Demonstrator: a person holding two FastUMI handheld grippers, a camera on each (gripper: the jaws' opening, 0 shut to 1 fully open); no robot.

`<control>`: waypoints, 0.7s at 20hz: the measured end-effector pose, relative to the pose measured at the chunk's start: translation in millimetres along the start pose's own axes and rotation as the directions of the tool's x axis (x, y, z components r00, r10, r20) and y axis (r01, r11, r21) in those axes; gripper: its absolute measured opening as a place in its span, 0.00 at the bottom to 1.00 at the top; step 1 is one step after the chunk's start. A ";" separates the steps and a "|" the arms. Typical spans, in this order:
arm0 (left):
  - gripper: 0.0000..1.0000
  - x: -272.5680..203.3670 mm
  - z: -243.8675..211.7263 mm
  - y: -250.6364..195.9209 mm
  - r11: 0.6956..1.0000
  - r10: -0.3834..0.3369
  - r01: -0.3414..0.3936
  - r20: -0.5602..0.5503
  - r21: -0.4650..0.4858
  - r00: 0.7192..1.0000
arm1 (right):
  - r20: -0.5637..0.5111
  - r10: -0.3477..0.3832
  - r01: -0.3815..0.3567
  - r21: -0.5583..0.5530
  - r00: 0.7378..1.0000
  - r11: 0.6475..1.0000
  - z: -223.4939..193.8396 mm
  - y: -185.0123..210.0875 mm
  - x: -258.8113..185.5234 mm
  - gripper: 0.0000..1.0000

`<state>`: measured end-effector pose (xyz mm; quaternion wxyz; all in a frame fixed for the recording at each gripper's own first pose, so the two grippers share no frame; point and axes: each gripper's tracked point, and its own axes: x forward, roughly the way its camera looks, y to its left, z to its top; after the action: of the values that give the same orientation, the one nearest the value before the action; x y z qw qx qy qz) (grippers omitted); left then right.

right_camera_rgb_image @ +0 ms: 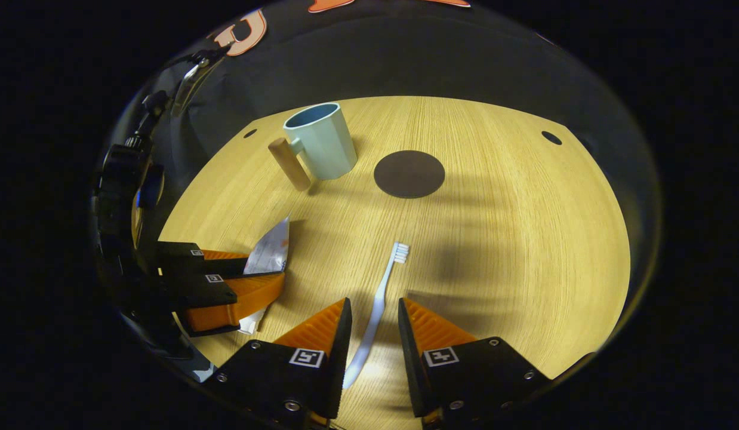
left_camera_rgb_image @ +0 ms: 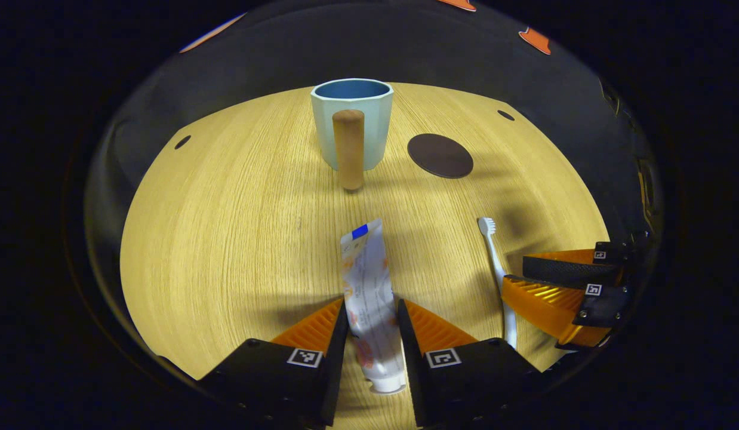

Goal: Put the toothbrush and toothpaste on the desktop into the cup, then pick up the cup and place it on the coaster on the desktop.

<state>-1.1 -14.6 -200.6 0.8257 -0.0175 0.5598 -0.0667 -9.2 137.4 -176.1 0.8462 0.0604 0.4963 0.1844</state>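
Left gripper [left_camera_rgb_image: 372, 310] is closed on the toothpaste [left_camera_rgb_image: 368, 292], tube pinched between both fingers, lying on the wooden desktop [left_camera_rgb_image: 226, 227]. Cup [right_camera_rgb_image: 322, 140] stands upright at the back, coaster [right_camera_rgb_image: 409, 174] just beside it. Toothbrush [right_camera_rgb_image: 375, 304] lies flat between the parted, untouching fingers of the right gripper [right_camera_rgb_image: 372, 316].

We see a pale wooden desktop [right_camera_rgb_image: 525, 239] under warm light, small dark holes near its far edge, black cloth wall [right_camera_rgb_image: 405, 65] behind it.
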 end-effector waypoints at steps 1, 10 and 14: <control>0.49 -0.5 -2.7 3.2 1.000 -0.004 0.004 0.008 -0.002 1.000 | -0.002 -0.002 0.002 0.014 1.000 1.000 -1.1 0.6 4.1 0.45; 0.14 0.5 -2.7 0.0 0.996 -0.071 0.075 0.059 -0.051 0.996 | 0.015 -0.021 0.020 0.067 1.000 0.998 2.7 -3.3 16.4 0.12; 0.14 2.2 -1.2 -3.7 0.991 -0.112 0.118 0.090 -0.061 0.990 | 0.045 -0.004 0.000 0.086 0.999 0.996 2.9 -5.0 13.7 0.05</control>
<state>-1.8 -18.5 -202.7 0.8429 -0.0799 0.5236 -0.0950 0.6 138.1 -187.3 0.8539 0.1004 0.4848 0.1605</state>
